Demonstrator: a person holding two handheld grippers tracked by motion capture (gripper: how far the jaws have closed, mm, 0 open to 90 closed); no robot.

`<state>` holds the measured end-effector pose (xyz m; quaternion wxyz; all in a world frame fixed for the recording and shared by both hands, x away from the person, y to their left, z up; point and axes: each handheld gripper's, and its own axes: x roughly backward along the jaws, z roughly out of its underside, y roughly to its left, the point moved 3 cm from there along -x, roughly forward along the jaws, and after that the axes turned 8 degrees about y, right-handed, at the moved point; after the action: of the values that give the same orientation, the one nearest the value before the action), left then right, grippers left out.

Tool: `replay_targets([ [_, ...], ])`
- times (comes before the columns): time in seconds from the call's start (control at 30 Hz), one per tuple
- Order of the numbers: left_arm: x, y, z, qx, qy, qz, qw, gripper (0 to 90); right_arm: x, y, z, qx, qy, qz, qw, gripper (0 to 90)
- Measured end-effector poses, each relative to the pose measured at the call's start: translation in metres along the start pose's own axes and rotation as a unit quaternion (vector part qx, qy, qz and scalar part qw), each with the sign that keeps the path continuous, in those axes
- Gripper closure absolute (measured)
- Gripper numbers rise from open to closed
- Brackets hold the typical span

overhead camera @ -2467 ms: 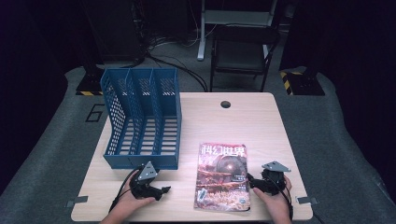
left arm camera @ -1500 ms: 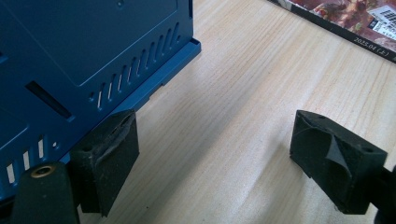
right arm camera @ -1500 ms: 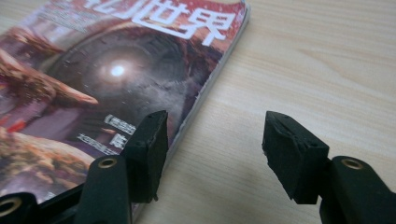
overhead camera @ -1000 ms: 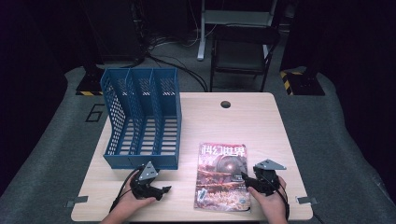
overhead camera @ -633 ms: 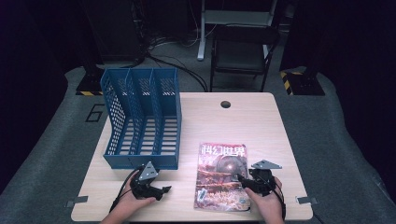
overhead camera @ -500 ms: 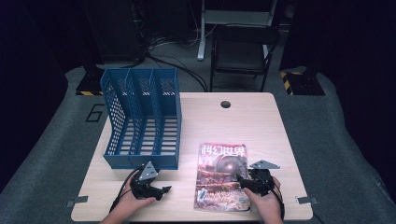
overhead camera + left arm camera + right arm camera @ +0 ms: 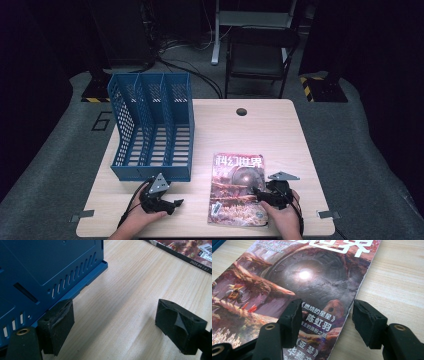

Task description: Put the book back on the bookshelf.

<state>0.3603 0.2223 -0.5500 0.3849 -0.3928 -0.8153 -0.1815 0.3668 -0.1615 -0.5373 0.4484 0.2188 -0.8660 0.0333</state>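
Right gripper [image 7: 264, 192] crept left onto magazine [image 7: 238, 187] — jaws apart, straddling its right edge, spine running 12-to-6.

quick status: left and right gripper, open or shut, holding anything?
Left gripper: open, holding nothing, beside the blue file rack.
Right gripper: open, jaws straddling the magazine edge, not clamped.

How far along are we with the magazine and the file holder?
Nothing looks filed: the blue file holder has bare slots. In hand: the right gripper straddles the right edge of the flat magazine, jaws open. Left: grip and lift. The left gripper waits open.
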Motion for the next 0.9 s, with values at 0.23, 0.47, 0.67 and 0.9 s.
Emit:
replay_targets([
  [0.23, 0.003, -0.014, -0.008, 0.002, 0.013, 0.039, 0.9992, 30.4, 0.000, 0.001, 0.001, -0.001, -0.003, -0.004, 1.0000, 40.7],
  [0.47, 0.001, -0.039, -0.032, 0.026, -0.010, 0.065, 0.9975, 31.7, -0.001, 0.001, 0.002, -0.001, -0.005, -0.005, 1.0000, 41.0],
  [0.67, -0.018, -0.064, -0.052, 0.036, 0.001, 0.084, 0.9958, 33.9, -0.001, 0.001, 0.002, -0.001, -0.005, -0.006, 1.0000, 41.4],
  [0.9, -0.037, -0.078, -0.059, 0.051, 0.006, 0.084, 0.9951, 36.8, -0.001, 0.001, 0.002, 0.001, -0.005, -0.004, 1.0000, 41.5],
])
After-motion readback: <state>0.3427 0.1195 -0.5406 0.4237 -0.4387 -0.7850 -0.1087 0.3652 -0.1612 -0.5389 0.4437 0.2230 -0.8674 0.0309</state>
